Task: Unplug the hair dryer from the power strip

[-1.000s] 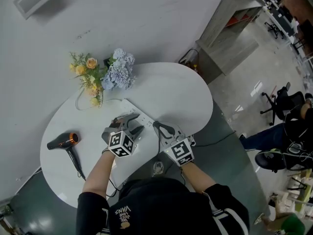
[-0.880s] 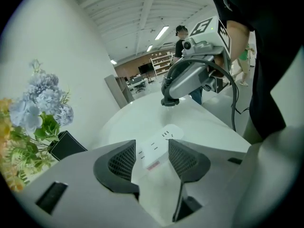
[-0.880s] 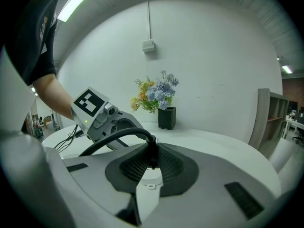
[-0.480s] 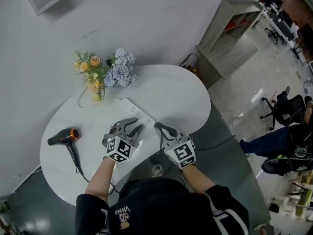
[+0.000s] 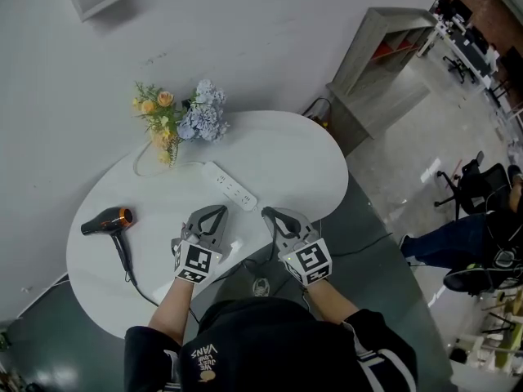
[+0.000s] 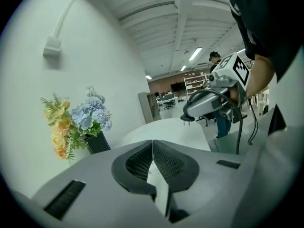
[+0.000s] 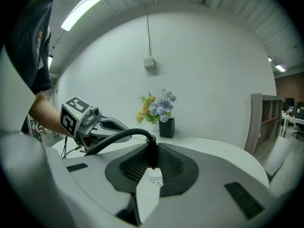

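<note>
- Straight ahead of both grippers, the power strip (image 5: 230, 186) lay low on the table (image 5: 302, 158), easy to pass over.
- Ahead-left of the left gripper (image 5: 216, 210), the flowers (image 5: 181, 119) stood tall.
- Well to its left lay the hair dryer (image 5: 106, 221).
- The black cable (image 7: 125, 132) clamped in the right gripper (image 5: 268, 213) crossed the gap between the two.
- Ahead-right of the right gripper, the tabletop lay bare.

1. We see the hair dryer (image 5: 105, 223) lying on its side at the left of the white table (image 5: 302, 162). It is black, with an orange ring at the barrel's right end, and its handle points toward the near edge.
2. Its black cord (image 5: 131, 280) trails from the handle toward the table's near edge.
3. The plug (image 7: 151, 156) sits pinched between the jaws of the right gripper (image 5: 274, 216), near and right of the strip and apart from it.
4. The power strip (image 5: 230, 186) is long and white and lies flat, diagonally, mid-table. Its white lead curves away to the far left.
</note>
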`<state>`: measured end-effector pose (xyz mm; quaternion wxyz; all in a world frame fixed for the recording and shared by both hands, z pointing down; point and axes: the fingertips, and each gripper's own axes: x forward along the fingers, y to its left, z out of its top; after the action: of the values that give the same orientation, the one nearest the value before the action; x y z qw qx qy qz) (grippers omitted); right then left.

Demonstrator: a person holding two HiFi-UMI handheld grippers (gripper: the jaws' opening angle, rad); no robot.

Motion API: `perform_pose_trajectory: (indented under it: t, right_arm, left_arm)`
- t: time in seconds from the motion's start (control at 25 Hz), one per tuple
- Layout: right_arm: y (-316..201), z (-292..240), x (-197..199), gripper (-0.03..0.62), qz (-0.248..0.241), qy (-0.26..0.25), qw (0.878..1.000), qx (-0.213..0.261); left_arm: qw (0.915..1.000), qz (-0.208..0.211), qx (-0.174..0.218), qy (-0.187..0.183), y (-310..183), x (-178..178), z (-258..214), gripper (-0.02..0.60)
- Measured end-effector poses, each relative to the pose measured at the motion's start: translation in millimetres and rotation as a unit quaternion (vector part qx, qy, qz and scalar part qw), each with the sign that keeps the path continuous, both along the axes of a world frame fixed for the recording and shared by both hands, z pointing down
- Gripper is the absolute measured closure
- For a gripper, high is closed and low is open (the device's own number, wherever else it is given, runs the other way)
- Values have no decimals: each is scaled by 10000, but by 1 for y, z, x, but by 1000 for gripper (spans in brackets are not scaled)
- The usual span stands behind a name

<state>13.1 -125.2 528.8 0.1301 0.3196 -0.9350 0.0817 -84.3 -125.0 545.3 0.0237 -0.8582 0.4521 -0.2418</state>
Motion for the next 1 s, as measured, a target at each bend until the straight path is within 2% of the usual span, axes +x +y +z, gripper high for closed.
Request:
perform_pose_trajectory:
  t: [0.44, 1.0]
  right_arm:
    - [35, -17, 13, 523, -34, -93, 9998, 160]
    - [76, -33, 32, 523, 23, -170, 9996, 237]
  left_arm:
    - [9983, -312, 296, 405, 49, 6, -27, 561]
    - [9907, -906, 455, 912, 109, 4, -45, 562]
